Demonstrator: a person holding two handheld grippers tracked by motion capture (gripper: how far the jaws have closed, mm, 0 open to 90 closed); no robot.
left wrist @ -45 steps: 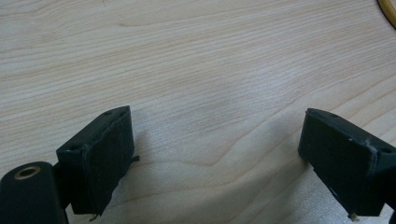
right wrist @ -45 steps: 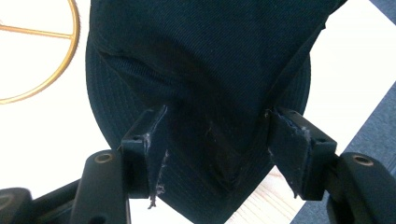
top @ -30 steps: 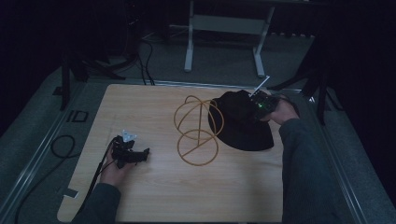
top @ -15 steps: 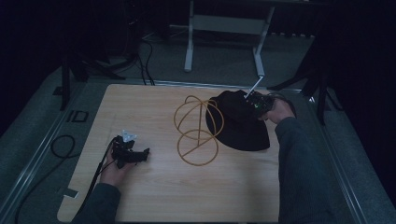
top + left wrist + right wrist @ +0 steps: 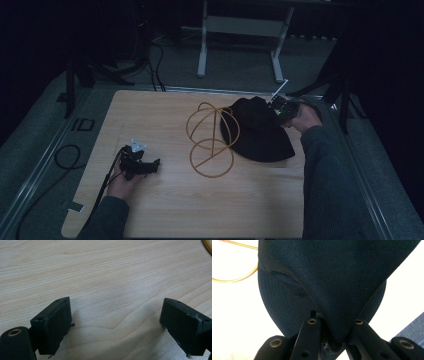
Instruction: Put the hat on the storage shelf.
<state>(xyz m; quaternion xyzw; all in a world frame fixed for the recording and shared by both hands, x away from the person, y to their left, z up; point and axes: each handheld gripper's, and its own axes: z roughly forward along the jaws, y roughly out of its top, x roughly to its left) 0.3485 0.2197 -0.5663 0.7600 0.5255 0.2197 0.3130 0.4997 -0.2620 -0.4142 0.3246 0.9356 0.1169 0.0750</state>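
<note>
— Where does the black hat sit?

— On the right half of the wooden tabletop, toward the far edge. Its brim spreads flat on the wood on the near side, while its far right part is lifted into a peak.

— What lifts it?

— The right tool, held by the right hand at the far right of the tabletop. In the right gripper view its jaws stand close together with a fold of the dark cloth pinched between them, so it is clamped on the hat.

— And the wire thing beside it?

— A golden wire frame made of hoops lies just left of the hat, near the middle of the tabletop. One hoop lies flat on the near side, and the others arch up on the far side, against the hat's left edge. I cannot tell whether it touches the cloth.

— The left tool?

— It rests low at the near left, well apart from the hat, in the left hand. In the left gripper view its two black jaws stand wide apart with bare wood between them, gripping nothing. A sliver of the frame shows in that view's far right corner.

— Anything off the tabletop?

— A dark cable loops on the floor at the left.
</note>
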